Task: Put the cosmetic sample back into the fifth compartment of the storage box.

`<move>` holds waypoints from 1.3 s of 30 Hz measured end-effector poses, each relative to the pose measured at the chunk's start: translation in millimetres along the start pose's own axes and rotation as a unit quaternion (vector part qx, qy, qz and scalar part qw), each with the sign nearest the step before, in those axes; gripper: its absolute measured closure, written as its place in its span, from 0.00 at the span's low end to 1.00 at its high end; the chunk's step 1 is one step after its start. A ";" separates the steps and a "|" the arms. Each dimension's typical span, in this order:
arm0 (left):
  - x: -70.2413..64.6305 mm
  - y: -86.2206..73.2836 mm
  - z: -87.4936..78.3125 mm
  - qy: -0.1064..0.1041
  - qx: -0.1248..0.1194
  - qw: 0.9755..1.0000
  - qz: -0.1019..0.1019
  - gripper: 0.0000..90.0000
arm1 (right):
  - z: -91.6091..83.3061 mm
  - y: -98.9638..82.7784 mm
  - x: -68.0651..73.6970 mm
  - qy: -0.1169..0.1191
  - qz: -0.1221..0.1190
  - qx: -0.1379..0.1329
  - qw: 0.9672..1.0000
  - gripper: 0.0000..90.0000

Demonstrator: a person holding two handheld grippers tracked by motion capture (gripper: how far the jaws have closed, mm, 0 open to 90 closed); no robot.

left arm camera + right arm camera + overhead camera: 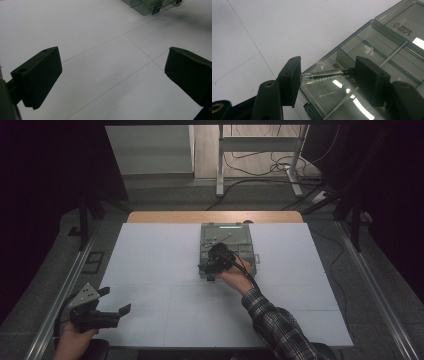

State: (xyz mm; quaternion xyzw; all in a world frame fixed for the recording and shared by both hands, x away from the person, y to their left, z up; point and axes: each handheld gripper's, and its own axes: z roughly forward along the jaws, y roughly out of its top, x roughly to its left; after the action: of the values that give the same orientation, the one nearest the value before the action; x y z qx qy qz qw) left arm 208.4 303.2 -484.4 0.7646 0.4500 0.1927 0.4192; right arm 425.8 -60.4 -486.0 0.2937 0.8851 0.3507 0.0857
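Right gripper view: "LASHA"-like mirrored lettering [402,27], not clearly legible.

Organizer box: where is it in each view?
High view: the organizer box lies centre, far half of the white table, under the right gripper.
Left gripper view: its corner cuts the top edge, right of centre.
Right gripper view: it fills the right side; a glass vial is clamped over a corner compartment.
Shared landmark: the table's thin seam lines.
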 end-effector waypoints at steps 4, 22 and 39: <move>0.0 0.1 0.0 0.000 0.000 1.000 0.000 0.02 | 2.2 -0.7 -0.5 0.002 -0.004 0.004 1.000 0.43; -0.9 0.1 -0.2 -0.001 0.000 1.000 0.004 0.02 | -0.3 -0.5 0.2 0.023 0.005 0.008 1.000 0.34; 1.6 -0.8 -1.5 -0.006 -0.007 1.000 -0.004 0.02 | -7.8 -1.5 -0.1 0.050 0.017 0.019 0.998 0.12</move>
State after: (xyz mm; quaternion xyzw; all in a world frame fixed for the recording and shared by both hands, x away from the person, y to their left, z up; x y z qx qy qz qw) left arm 207.8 305.4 -484.3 0.7609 0.4495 0.1896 0.4278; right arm 422.4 -65.7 -481.2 0.2925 0.8897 0.3493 0.0295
